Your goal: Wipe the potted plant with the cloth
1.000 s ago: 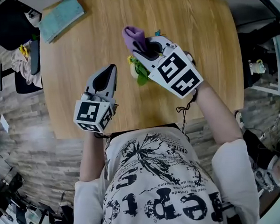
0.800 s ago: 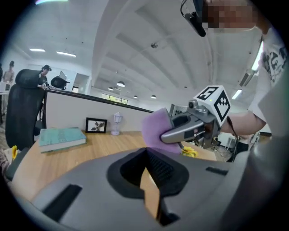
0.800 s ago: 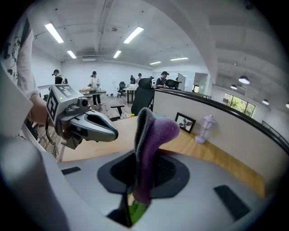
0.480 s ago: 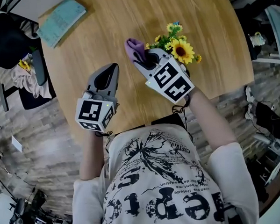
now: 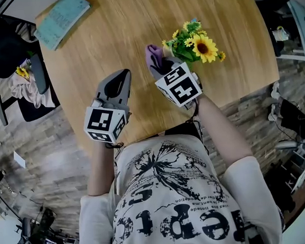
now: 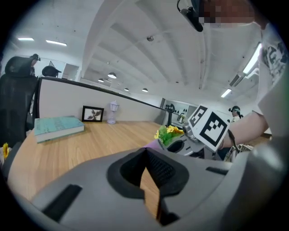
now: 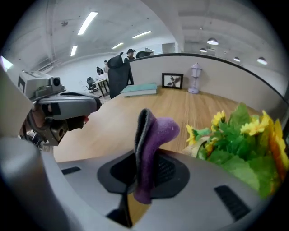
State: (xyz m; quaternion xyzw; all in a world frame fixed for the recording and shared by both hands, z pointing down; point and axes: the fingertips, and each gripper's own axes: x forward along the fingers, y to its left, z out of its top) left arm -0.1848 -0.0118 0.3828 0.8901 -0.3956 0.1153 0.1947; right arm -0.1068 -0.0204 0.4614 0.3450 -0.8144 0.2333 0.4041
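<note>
The wooden table [image 5: 112,34] carries a teal book [image 5: 63,17] near its far left corner. A framed picture [image 6: 92,113] and a small white lamp [image 6: 113,112] stand side by side at the far edge, in front of a grey partition [image 6: 63,97]. A black office chair [image 6: 17,106] stands left of the table. The floor [image 5: 36,150] is grey plank.

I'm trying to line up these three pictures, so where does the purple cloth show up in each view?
Head view: purple cloth upper centre, just left of the potted plant.
Left gripper view: small purple sliver at centre, lower left of the plant.
Right gripper view: centre, standing up between the jaws.
Shared landmark: the potted plant, in all three.
</note>
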